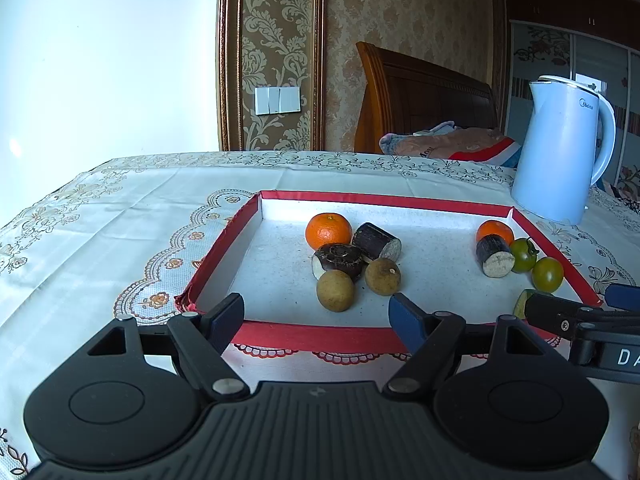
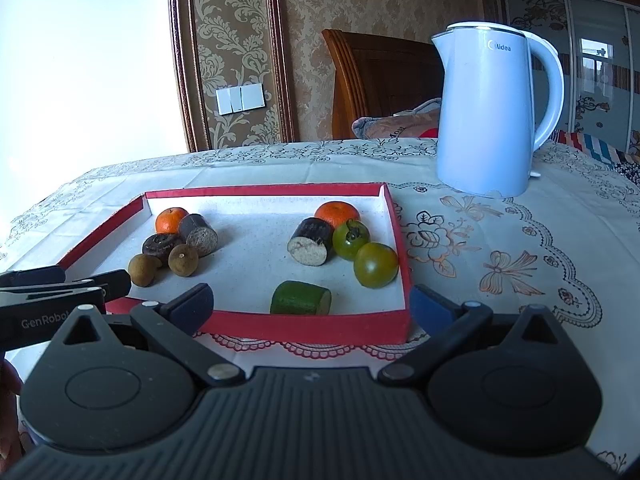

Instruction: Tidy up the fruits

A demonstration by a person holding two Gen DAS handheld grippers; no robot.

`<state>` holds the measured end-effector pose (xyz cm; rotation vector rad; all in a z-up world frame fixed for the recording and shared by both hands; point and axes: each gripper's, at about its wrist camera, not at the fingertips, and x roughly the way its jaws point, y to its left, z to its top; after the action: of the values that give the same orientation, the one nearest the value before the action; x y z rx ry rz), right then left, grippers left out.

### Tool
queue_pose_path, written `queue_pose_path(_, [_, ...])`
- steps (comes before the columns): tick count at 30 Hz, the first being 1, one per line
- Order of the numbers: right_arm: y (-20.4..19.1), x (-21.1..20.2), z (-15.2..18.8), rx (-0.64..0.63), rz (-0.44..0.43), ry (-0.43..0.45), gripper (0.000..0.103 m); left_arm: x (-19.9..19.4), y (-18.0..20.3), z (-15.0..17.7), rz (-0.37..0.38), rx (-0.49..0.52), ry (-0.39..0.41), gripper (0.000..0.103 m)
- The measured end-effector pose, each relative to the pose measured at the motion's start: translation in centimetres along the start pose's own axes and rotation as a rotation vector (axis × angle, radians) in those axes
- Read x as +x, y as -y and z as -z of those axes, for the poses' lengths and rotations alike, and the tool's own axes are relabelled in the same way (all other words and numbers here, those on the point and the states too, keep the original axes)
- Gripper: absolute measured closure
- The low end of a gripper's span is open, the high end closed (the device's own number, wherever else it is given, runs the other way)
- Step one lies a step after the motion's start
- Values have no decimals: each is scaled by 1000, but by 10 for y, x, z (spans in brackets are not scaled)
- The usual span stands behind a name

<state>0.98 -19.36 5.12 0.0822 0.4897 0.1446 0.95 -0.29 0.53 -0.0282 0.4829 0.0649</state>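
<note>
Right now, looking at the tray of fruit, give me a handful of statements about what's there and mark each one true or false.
1. Two oranges sit in the red-rimmed tray. True: one orange on its left, another orange on its right.
2. The kettle stands inside the tray. False: it stands on the tablecloth beyond the tray.
3. The two green tomatoes lie near the tray's right wall. True.
4. The right gripper grips the green cut piece. False: its jaws are open and empty.
5. The left gripper is shut. False: it is open.
</note>
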Motion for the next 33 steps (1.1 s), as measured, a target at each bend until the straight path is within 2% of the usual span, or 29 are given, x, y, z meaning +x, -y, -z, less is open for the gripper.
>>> queue_pose_path(33, [-1,2,0,-4,-1,-7,0,-3,-1,-1,-20,-8,14,24])
